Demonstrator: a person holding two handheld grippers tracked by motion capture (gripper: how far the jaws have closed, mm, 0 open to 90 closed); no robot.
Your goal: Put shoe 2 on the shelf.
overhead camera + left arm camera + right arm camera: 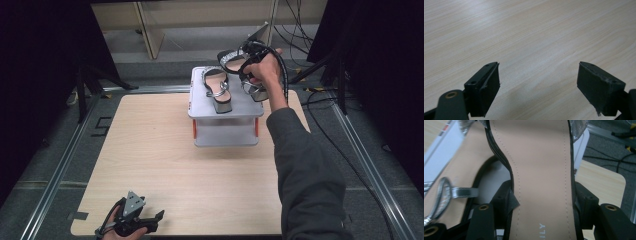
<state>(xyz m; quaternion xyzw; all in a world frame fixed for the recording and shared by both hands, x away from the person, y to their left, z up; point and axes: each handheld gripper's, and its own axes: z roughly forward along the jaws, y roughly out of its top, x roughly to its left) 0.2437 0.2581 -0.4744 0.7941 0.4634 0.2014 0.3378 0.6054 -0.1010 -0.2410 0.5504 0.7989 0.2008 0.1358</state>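
A black heeled sandal with a beige insole and silver straps lies on top of a low white stand at the far middle of the table. My right gripper holds a matching sandal in the air over the stand's right rear corner. In the right gripper view the jaws of this gripper press both edges of that sandal's sole, with the other sandal below to the left. My left gripper rests near the table's front left edge, and it is open over bare wood.
The light wooden table has metal rails along both sides. Cables trail over the floor at the back right. A wooden shelf frame stands behind the table.
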